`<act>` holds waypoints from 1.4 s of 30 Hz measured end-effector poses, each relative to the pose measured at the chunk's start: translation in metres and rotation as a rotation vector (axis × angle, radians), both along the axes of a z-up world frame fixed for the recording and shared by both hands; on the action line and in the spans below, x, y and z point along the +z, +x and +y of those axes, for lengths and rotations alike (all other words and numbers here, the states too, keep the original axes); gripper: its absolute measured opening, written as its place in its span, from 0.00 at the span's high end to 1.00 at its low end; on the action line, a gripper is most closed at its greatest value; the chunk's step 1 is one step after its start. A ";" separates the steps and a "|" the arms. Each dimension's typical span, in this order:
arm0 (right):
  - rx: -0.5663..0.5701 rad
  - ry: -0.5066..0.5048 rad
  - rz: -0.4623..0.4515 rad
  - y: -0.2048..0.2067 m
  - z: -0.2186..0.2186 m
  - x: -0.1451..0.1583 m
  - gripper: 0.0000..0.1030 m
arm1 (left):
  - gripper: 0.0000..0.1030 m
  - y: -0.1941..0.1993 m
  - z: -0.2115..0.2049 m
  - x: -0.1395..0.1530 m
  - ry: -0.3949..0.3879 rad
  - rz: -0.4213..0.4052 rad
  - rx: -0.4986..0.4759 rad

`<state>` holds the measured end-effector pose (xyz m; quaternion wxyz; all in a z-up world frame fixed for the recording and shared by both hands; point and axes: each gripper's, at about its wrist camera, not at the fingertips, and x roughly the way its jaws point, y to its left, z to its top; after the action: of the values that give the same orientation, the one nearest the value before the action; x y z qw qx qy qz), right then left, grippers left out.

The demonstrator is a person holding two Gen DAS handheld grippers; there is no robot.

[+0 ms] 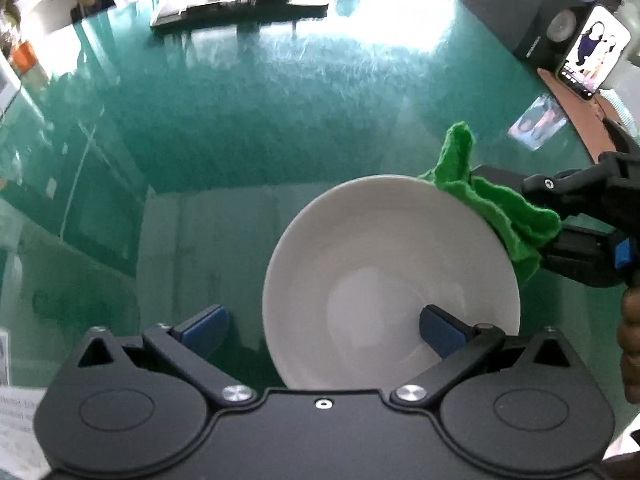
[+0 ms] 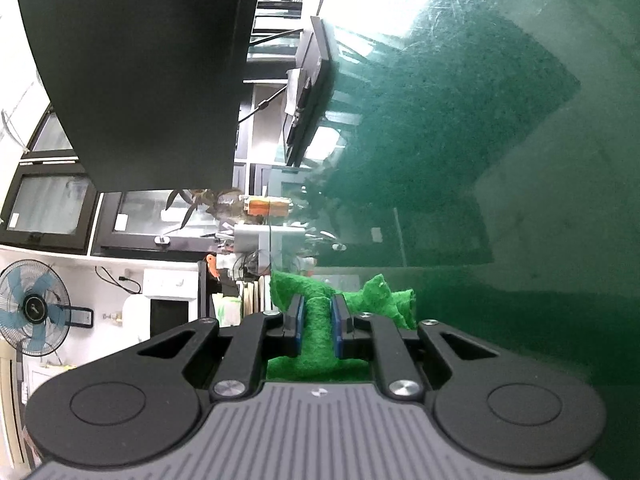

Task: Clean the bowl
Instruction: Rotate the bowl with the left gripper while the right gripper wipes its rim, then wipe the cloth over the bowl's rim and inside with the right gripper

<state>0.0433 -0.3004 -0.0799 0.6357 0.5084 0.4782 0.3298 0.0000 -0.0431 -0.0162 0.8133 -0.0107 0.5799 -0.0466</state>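
Note:
A white bowl (image 1: 384,272) stands on the green glass table (image 1: 240,140), empty inside. My left gripper (image 1: 322,330) points down over its near side and is open: one blue pad (image 1: 440,330) hangs inside the bowl, the other (image 1: 208,326) outside its left rim, neither touching. A green cloth (image 1: 500,208) lies against the bowl's far right rim. My right gripper (image 1: 560,236) is shut on it, reaching in from the right. In the right wrist view the cloth (image 2: 316,340) is pinched between the two pads of that gripper (image 2: 317,324), its ends bunched beyond the fingertips.
A black speaker (image 1: 560,12), a lit phone (image 1: 596,52) and a small photo card (image 1: 538,122) sit at the far right. Papers and a dark tray (image 1: 240,0) lie at the back. A sheet of paper (image 1: 16,420) is at the near left. A hand (image 1: 630,340) shows at the right edge.

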 end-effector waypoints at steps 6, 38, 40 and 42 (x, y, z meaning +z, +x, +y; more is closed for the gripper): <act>0.032 -0.050 -0.051 -0.001 0.003 0.011 0.83 | 0.54 0.007 0.000 0.012 -0.047 -0.031 -0.037; 0.174 -0.319 -0.350 -0.021 0.006 0.051 0.83 | 0.69 0.038 -0.002 0.012 -0.001 -0.037 -0.301; 0.155 -0.307 -0.350 -0.010 0.012 0.048 0.83 | 0.68 0.038 -0.002 0.012 0.004 -0.040 -0.301; 0.148 -0.275 -0.342 0.005 0.023 0.043 0.82 | 0.68 0.037 -0.004 0.012 0.011 -0.044 -0.302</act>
<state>0.0482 -0.2776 -0.0374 0.7448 0.3170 0.4399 0.3888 0.0369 -0.0468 -0.0044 0.8095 0.0820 0.5573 -0.1653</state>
